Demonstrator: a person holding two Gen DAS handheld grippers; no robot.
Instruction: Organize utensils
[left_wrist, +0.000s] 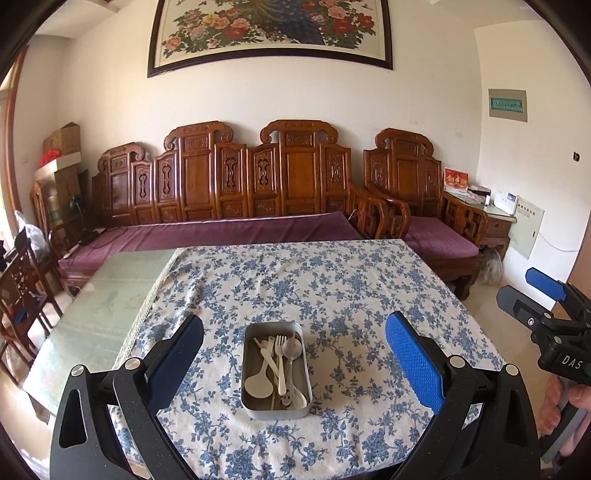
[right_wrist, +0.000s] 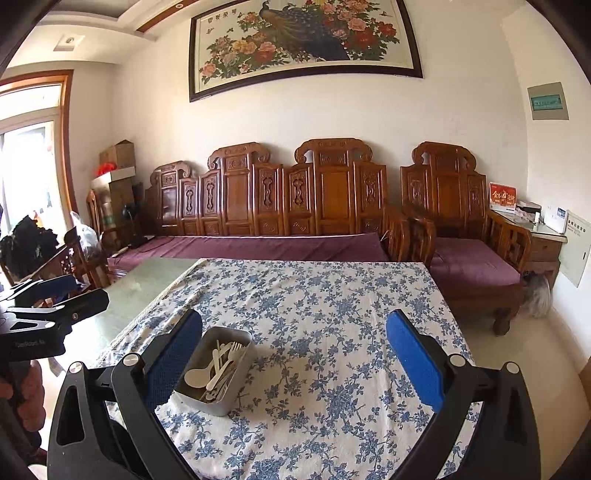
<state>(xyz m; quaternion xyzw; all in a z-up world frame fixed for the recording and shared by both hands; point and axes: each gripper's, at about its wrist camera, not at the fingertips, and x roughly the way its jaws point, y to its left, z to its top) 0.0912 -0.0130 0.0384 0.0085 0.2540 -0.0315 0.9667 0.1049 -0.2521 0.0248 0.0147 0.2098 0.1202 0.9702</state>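
A grey metal tray (left_wrist: 248, 369) sits on the blue-flowered tablecloth (left_wrist: 332, 288). In it lie a white fork (left_wrist: 279, 354), a white rice spoon (left_wrist: 258, 384), a metal spoon (left_wrist: 291, 350) and chopsticks. My left gripper (left_wrist: 293, 354) is open and empty, held above the tray with the tray between its fingers in view. My right gripper (right_wrist: 293, 354) is open and empty above the cloth, to the right of the tray (right_wrist: 236, 391). The right gripper also shows at the right edge of the left wrist view (left_wrist: 535, 306). The left gripper shows at the left edge of the right wrist view (right_wrist: 55, 299).
The table's left part is bare green glass (left_wrist: 110, 295). A carved wooden sofa with purple cushions (left_wrist: 229, 229) stands behind the table. A wooden chair (left_wrist: 22, 291) stands at the left. A side table (left_wrist: 495, 218) is at the far right.
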